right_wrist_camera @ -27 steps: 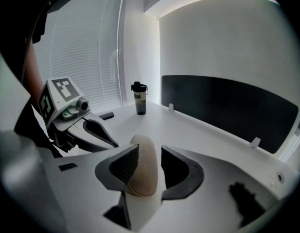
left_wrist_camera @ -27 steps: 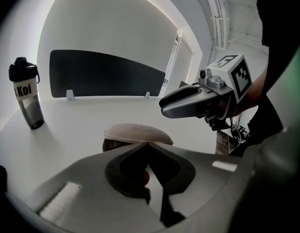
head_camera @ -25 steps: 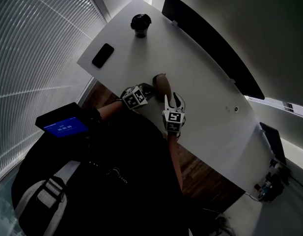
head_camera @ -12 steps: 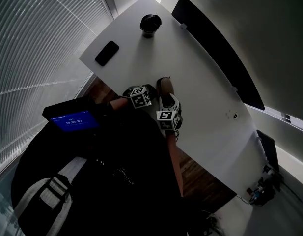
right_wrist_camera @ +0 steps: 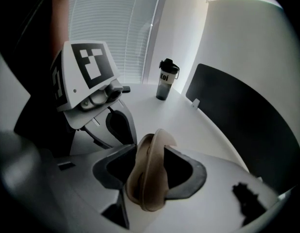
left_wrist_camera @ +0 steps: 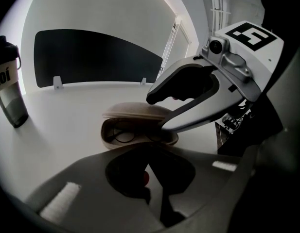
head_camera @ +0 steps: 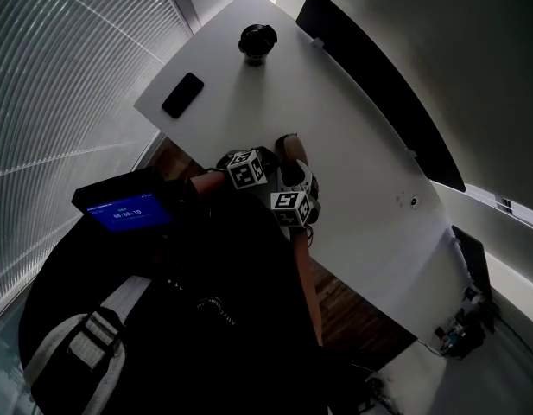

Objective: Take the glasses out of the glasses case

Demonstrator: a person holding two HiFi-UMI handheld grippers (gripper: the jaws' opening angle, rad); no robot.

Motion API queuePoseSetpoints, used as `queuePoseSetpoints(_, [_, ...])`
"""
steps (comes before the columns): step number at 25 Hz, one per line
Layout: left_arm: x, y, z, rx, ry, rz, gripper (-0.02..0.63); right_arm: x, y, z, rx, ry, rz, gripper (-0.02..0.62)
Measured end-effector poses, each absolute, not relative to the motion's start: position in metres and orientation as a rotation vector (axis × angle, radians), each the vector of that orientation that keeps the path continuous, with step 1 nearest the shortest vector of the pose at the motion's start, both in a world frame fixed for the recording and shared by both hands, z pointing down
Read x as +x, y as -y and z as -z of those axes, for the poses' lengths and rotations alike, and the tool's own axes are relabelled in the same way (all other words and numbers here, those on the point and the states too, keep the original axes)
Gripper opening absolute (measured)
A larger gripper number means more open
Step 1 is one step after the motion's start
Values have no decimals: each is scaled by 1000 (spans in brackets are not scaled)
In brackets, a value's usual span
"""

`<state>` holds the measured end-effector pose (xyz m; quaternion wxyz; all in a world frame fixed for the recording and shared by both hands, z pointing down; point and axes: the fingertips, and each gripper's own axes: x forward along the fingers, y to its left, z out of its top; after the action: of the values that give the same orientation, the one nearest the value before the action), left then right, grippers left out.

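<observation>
The beige glasses case (head_camera: 288,148) lies near the front edge of the white table (head_camera: 361,145). In the left gripper view the case (left_wrist_camera: 140,127) is half open, with the glasses (left_wrist_camera: 124,136) inside. My right gripper (head_camera: 292,175) straddles the case's end (right_wrist_camera: 149,178). One finger lies against the lid and the other against the base. Its jaws have just been opening wider with the case between them. My left gripper (head_camera: 264,158) hovers just in front of the case, and its jaws (left_wrist_camera: 150,152) are together with nothing in them.
A dark shaker bottle (head_camera: 257,41) stands at the far end, and a black phone (head_camera: 182,95) lies near the left edge. A long black panel (head_camera: 378,76) runs along the far side. A device with a blue screen (head_camera: 123,210) sits at the person's chest.
The right gripper rolled and sank onto the case, drawing close beside the left one. The left gripper came down a little. The case stayed in place.
</observation>
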<state>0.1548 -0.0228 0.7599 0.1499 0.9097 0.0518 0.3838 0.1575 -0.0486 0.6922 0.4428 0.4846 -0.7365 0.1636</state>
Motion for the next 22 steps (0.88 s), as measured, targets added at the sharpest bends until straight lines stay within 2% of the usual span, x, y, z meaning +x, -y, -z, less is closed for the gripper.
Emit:
queuePoseSetpoints(15, [160, 18, -763, 2591, -221, -1133, 8, 170, 49, -707, 1035, 1739, -241, 186])
queuePoseSetpoints(22, [164, 17, -763, 2584, -229, -1140, 8, 182, 49, -701, 1079, 1732, -300, 186])
